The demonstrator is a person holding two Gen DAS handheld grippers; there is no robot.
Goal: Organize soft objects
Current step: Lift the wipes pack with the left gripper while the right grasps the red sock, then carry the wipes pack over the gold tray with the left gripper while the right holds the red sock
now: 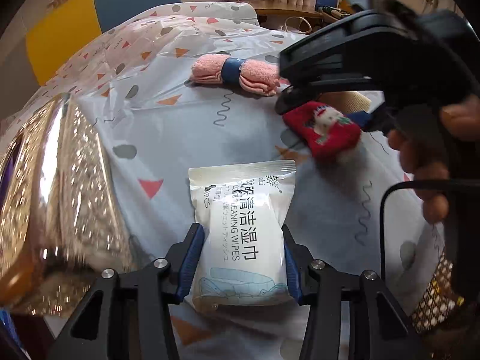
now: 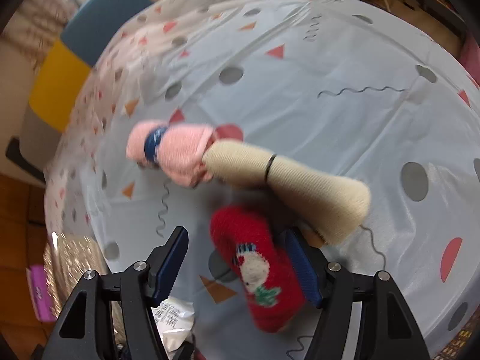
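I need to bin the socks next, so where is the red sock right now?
In the right wrist view the red sock lies on the tablecloth between the open right tool, just below the beige roll.

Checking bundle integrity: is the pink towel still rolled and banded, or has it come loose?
Rolled and banded. The pink towel lies on the tablecloth with a blue band cinched around its middle.

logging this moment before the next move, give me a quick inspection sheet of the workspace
surface: table under a patterned plastic tablecloth.
job's things: pack of cleaning wipes; pink rolled towel with blue band; beige rolled cloth; red sock.
clutter: shiny gold basket at left.
grippers: left gripper shut on the wipes; right gripper open around the sock.
cables: black cable by the right hand.
surroundings: yellow and blue chairs.
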